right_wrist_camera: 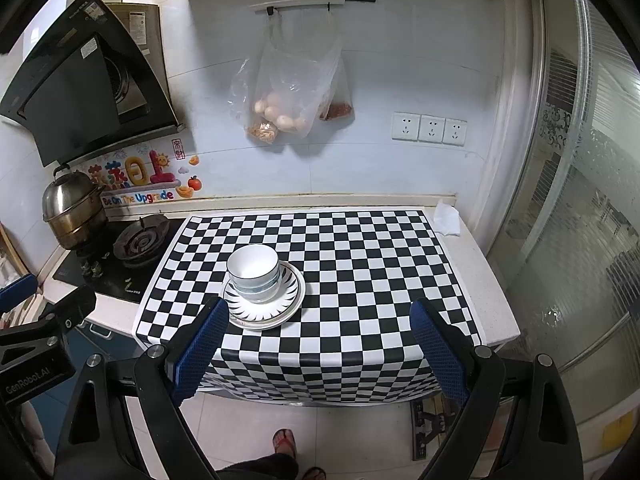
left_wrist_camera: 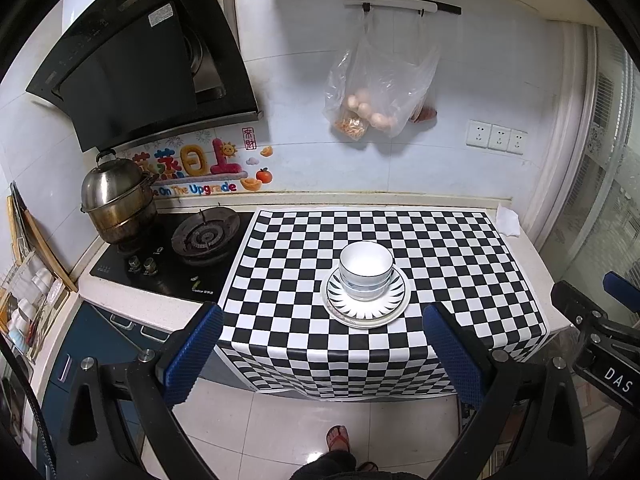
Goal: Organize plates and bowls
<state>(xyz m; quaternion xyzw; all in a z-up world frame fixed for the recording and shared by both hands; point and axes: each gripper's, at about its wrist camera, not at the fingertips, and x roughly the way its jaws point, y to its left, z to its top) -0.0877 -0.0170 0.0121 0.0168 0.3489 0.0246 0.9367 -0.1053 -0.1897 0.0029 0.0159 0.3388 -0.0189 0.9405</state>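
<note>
— Fingers point(left_wrist_camera: 192, 356) of the left gripper point(left_wrist_camera: 324, 356) spread wide, empty, short of the bowls point(left_wrist_camera: 366, 270) nested on the plates point(left_wrist_camera: 366, 312), mid-cloth point(left_wrist_camera: 460, 256).

— Right gripper point(right_wrist_camera: 320, 352) likewise gapes, holding nothing; one compact stack point(right_wrist_camera: 262, 288) looks tidy, perhaps finished.

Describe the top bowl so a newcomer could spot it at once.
Find the checkered mat right of the stove. Near its middle sits a stack of plates holding nested bowls. The top bowl is the highest piece: plain white inside, with a thin dark rim.
</note>
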